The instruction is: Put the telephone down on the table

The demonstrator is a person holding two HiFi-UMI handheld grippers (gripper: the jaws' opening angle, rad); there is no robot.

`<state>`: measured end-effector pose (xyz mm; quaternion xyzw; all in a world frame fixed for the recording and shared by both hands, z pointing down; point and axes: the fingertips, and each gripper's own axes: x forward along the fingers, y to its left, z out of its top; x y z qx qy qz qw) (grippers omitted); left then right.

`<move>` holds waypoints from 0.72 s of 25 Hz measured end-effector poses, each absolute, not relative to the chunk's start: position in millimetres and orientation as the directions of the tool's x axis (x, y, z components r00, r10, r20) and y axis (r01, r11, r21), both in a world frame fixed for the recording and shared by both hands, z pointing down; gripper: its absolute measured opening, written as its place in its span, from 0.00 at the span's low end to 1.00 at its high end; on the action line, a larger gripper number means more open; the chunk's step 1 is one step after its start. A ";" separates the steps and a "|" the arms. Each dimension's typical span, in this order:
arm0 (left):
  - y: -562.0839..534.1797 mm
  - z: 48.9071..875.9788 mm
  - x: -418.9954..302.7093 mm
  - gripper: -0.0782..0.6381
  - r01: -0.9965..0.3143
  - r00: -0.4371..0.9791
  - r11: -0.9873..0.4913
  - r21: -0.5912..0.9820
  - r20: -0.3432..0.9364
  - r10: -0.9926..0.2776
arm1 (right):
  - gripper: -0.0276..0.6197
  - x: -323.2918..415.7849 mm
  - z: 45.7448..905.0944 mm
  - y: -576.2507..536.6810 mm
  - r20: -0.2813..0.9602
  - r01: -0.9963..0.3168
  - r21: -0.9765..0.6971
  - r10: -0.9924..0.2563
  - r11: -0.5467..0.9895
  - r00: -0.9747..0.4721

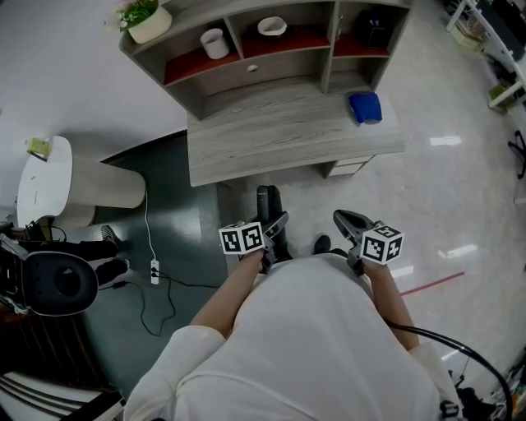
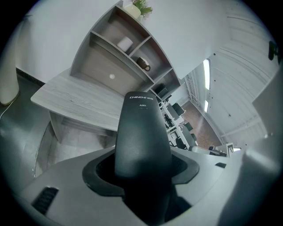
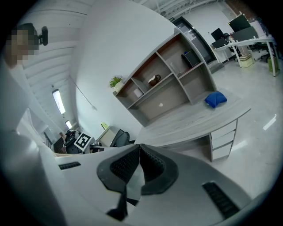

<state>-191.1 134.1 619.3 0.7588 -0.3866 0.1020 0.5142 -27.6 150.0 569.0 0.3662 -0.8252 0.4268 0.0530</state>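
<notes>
A black telephone handset stands upright between the jaws of my left gripper, which is shut on it. In the left gripper view the handset fills the middle and rises from the left gripper toward the desk. Both grippers are held over the floor, in front of the grey wooden desk and short of its front edge. My right gripper is beside the left one. In its own view the right gripper has its ribbed pads meeting at the tips with nothing between them.
A blue cloth-like thing lies at the desk's right end. The shelf unit at the desk's back holds a white cup, a bowl and a potted plant. An office chair and a power strip are at the left.
</notes>
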 end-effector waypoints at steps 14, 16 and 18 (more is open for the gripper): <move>132.4 620.0 -142.1 0.50 -0.661 0.663 -0.095 0.744 0.521 -0.537 | 0.07 29.7 575.8 153.1 0.391 -0.628 -0.679 -0.536 0.380 -0.748; 132.7 621.5 -135.7 0.50 -0.666 0.656 -0.088 0.741 0.524 -0.543 | 0.07 38.1 576.7 153.2 0.392 -0.624 -0.679 -0.528 0.386 -0.753; 132.2 622.6 -130.4 0.50 -0.671 0.648 -0.085 0.737 0.526 -0.550 | 0.07 46.4 578.4 153.2 0.393 -0.621 -0.679 -0.521 0.391 -0.758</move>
